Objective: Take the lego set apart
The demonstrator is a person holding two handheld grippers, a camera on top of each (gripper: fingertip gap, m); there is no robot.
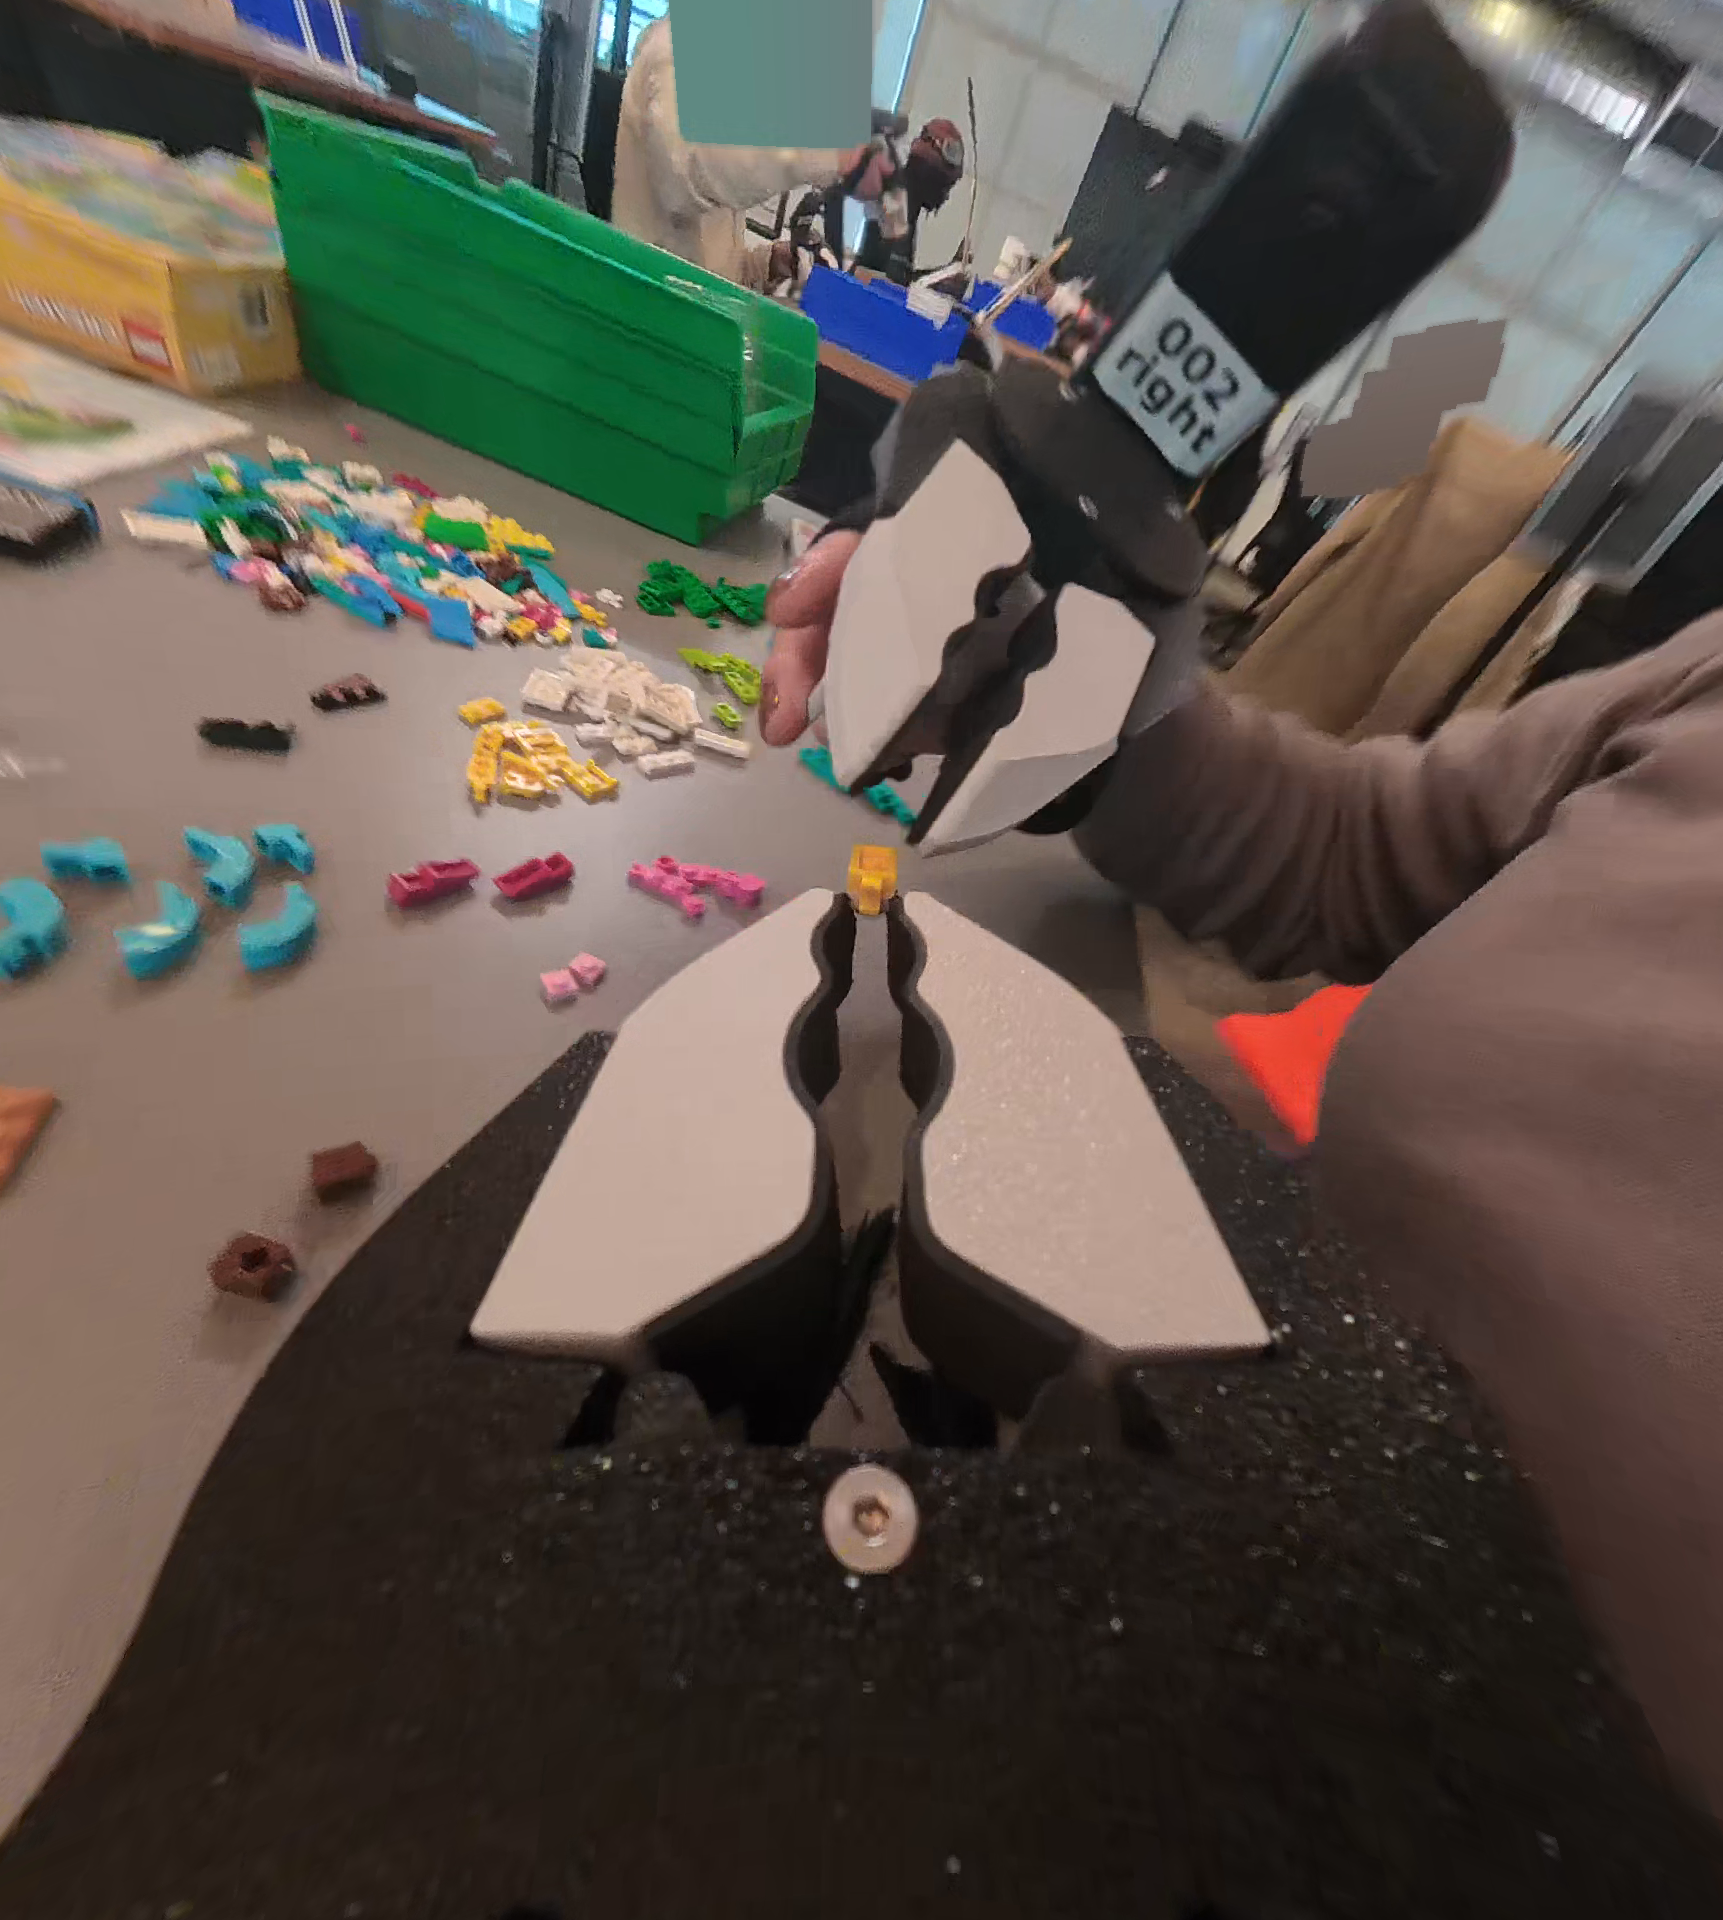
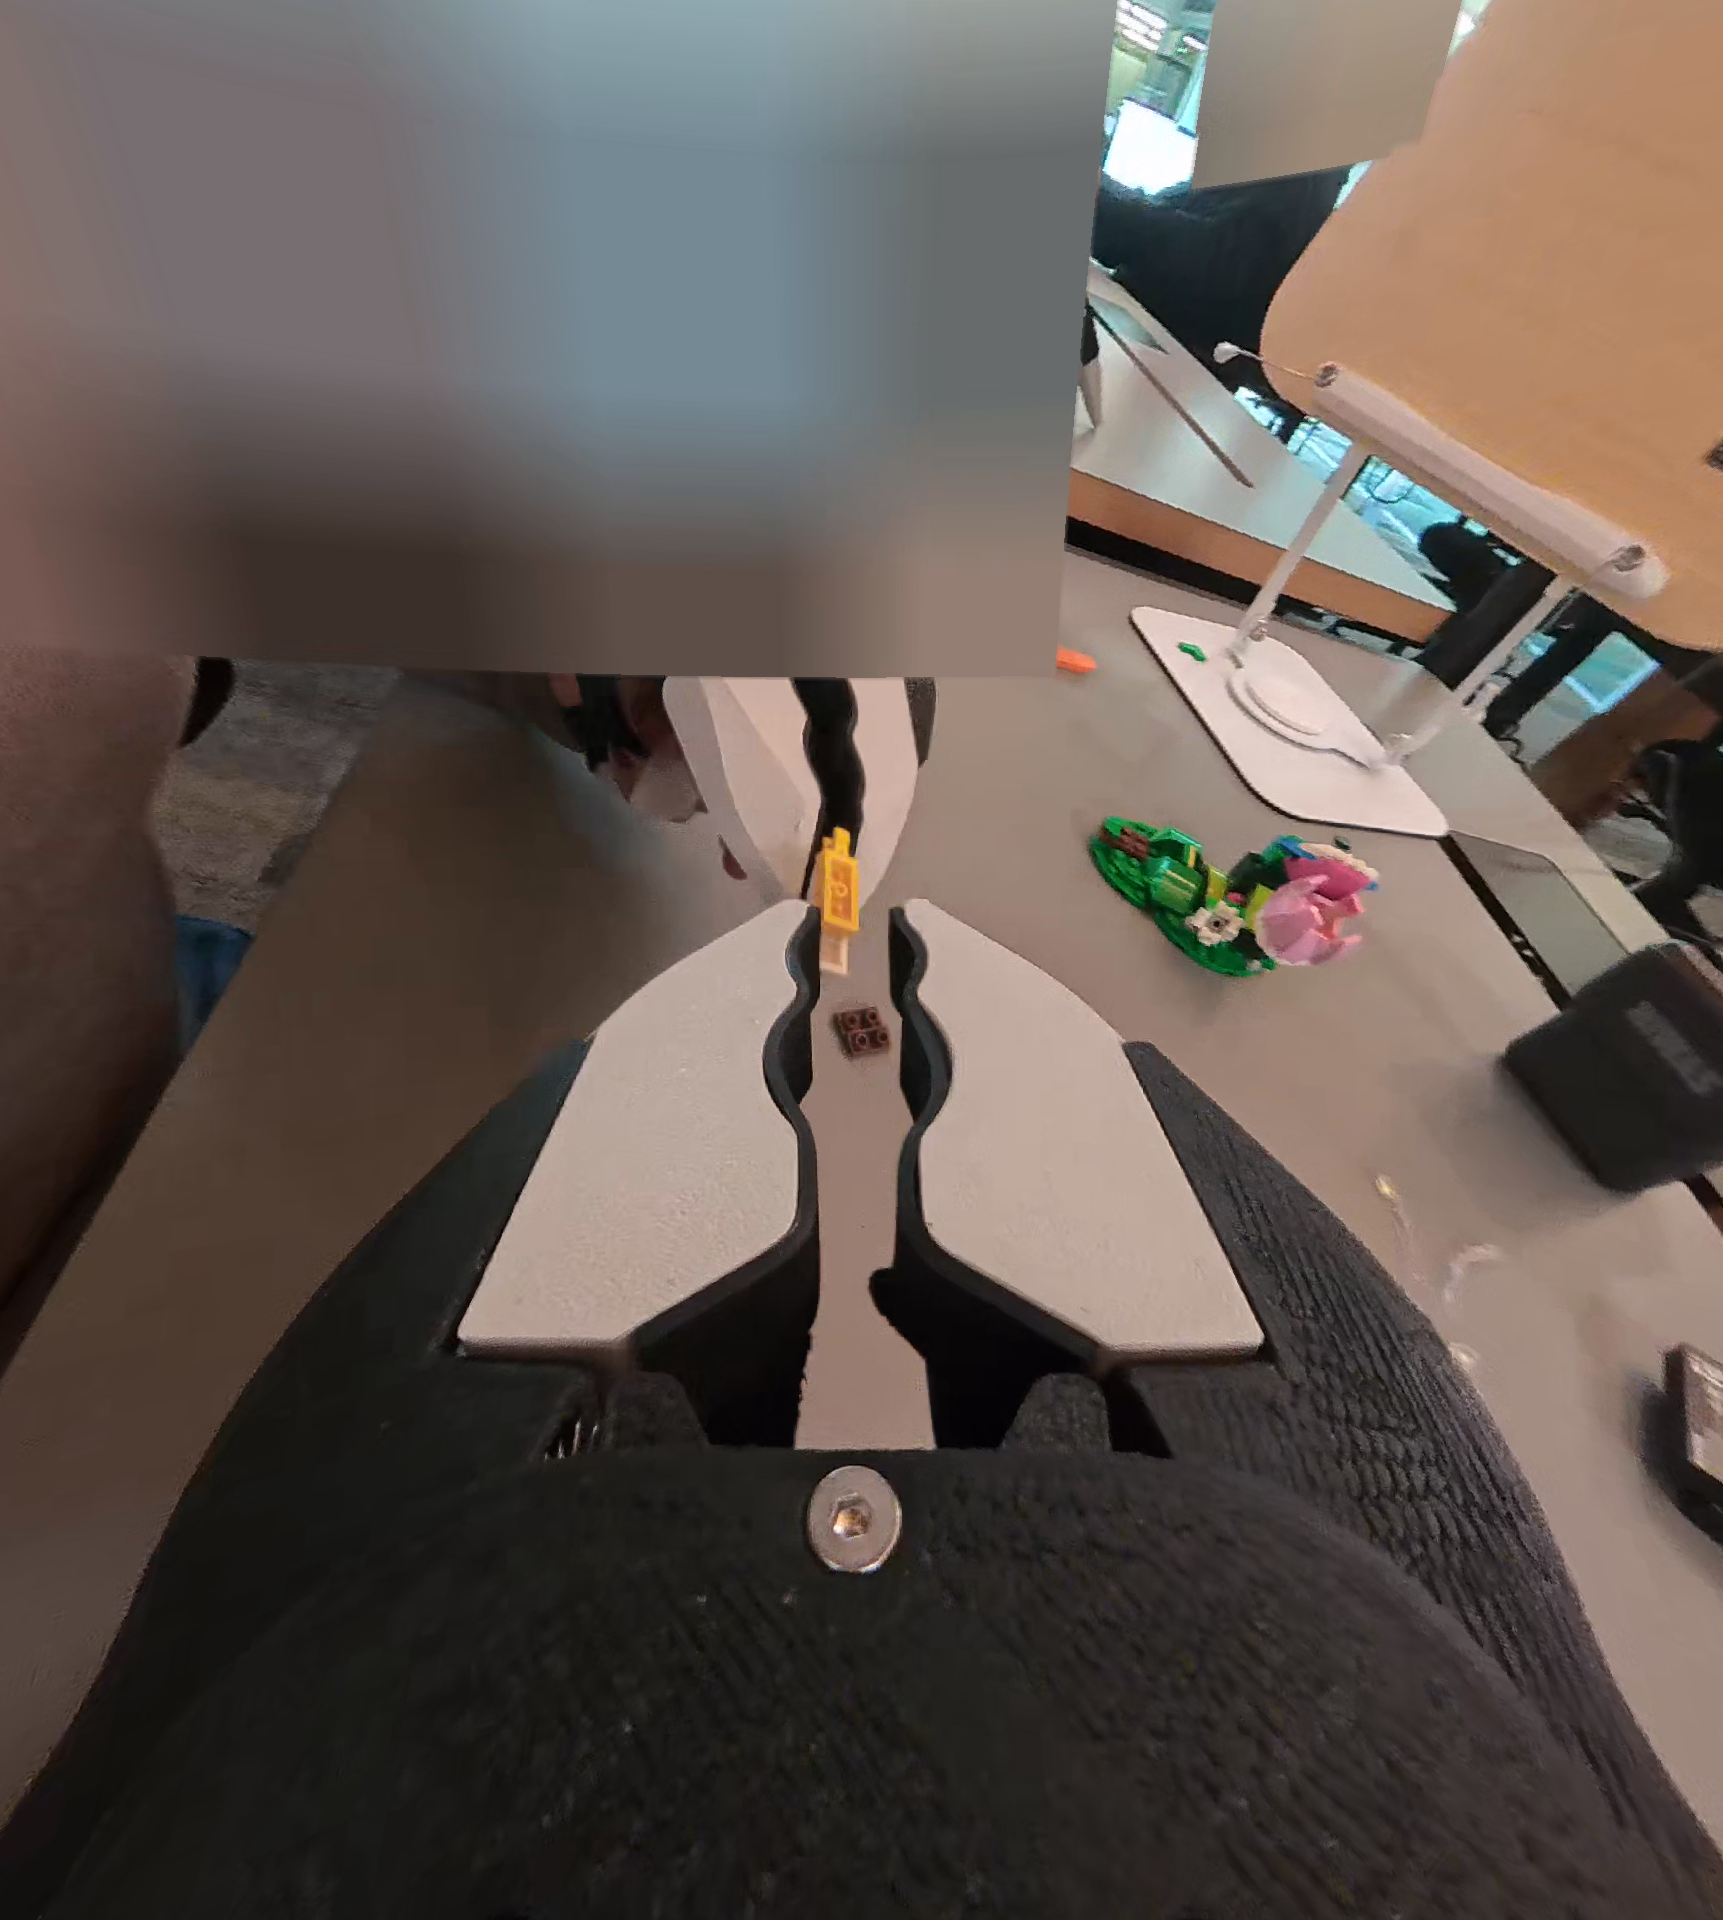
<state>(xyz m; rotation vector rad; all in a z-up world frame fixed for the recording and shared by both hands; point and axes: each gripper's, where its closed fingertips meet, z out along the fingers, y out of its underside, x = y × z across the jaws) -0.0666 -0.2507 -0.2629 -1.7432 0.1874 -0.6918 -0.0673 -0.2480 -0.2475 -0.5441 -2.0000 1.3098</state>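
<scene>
My left gripper (image 1: 869,902) is shut on a small yellow lego piece (image 1: 871,876) at its fingertips, held above the grey table (image 1: 213,1091). In the right wrist view the yellow piece (image 2: 838,881) has a white piece (image 2: 835,951) attached below it. My right gripper (image 2: 854,914) is open, with its tips right at that piece. It also shows in the left wrist view (image 1: 924,826), pointing down just above the piece. The remaining lego set (image 2: 1236,896), a green base with a pink flower, lies to the right on the table.
Sorted piles of loose pieces lie on the left: blue curved ones (image 1: 150,914), yellow (image 1: 535,764), white (image 1: 628,707), magenta (image 1: 483,878) and a mixed heap (image 1: 369,561). Stacked green bins (image 1: 524,312) and a yellow box (image 1: 88,260) stand behind. A brown plate (image 2: 862,1031), a lamp base (image 2: 1293,717) and a black box (image 2: 1657,1060) lie near the set. Left and right tips are no more than a few centimetres apart. The left tips stand about 25 cm off the remaining lego set (image 2: 1236,896).
</scene>
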